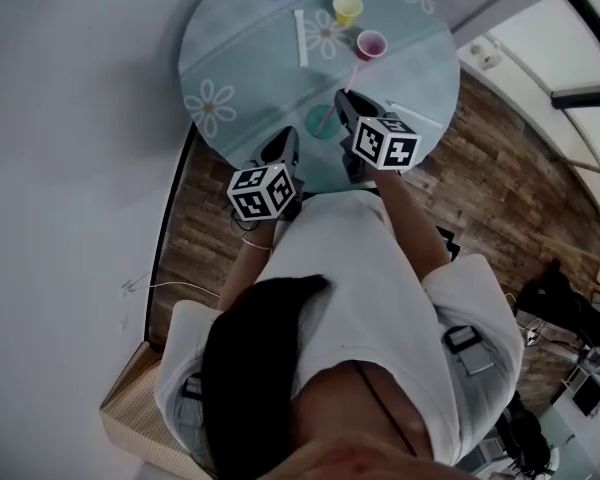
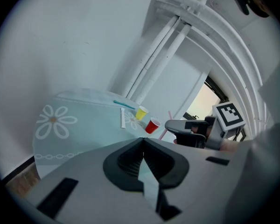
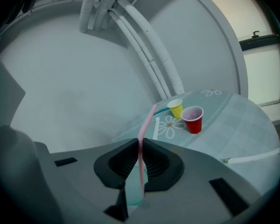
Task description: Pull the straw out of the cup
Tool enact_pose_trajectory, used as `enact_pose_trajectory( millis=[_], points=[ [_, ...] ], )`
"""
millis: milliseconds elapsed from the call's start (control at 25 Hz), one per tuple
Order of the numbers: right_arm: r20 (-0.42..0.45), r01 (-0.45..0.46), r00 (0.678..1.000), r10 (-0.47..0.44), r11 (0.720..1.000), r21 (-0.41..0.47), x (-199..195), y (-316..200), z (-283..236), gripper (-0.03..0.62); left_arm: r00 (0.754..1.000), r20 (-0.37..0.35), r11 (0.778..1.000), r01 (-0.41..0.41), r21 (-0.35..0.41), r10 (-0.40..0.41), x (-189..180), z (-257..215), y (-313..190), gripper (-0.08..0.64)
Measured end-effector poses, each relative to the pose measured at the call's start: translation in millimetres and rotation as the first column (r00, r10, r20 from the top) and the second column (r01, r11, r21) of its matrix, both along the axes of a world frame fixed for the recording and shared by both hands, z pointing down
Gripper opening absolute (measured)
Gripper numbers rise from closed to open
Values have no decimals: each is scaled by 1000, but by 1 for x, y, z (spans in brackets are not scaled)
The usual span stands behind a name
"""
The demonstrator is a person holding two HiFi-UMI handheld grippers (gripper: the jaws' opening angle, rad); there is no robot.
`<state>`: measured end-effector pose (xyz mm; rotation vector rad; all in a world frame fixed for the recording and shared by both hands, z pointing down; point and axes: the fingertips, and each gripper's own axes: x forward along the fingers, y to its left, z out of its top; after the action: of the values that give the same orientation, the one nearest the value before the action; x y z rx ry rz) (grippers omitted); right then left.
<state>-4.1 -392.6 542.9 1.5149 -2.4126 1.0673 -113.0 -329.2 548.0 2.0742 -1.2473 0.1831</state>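
Straw [image 3: 145, 125], pink: pinched in right claw [image 3: 139, 143] above teal cup [image 3: 132, 193] | left claw [image 2: 143, 143]: closed, empty, over near bench [image 1: 242, 60] edge.

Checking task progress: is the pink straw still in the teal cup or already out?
In: the pink straw runs down into the teal cup, pinched by the right tool.

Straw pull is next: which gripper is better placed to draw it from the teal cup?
Right. The right gripper is clamped on the pink straw above the teal cup; the left gripper is shut on nothing.
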Motion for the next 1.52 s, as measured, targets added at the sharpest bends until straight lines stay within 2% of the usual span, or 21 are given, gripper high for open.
enact_pose_trajectory(
  millis=[160, 440, 640, 800, 920, 1120, 1320, 1520],
  points=[
    [14, 9, 1000, -9, 1000, 23, 0, 2, -11, 48, 1000, 10, 1000, -16, 7, 16, 3, -1, 2, 8],
    [-4, 39, 999, -39, 993, 116, 8, 1, -48, 48, 1000, 7, 1000, -25, 9, 25, 4, -1, 3, 8],
    [133, -42, 991, 19, 985, 170, 33, -1, -85, 48, 999, 6, 999, -35, 12, 35, 6, -2, 3, 8],
    [194, -91, 979, 55, 979, 184, 56, -3, -102, 48, 999, 8, 999, -43, 16, 43, 8, -3, 2, 8],
    [229, -147, 968, 103, 972, 185, 76, -3, -109, 48, 999, 5, 999, -41, 14, 41, 8, -2, 0, 8],
    [171, -190, 972, 160, 966, 176, 99, 0, -109, 48, 1000, -16, 1000, -25, -3, 25, 5, 0, -1, 8],
    [159, -233, 965, 209, 960, 154, 120, 0, -102, 48, 997, -76, 1000, 16, -16, -17, -4, 3, -2, 8],
    [166, -250, 957, 236, 966, 67, 135, 0, -80, 48, 998, -48, 999, 30, -17, -31, -11, 5, -1, 8]
  ],
)
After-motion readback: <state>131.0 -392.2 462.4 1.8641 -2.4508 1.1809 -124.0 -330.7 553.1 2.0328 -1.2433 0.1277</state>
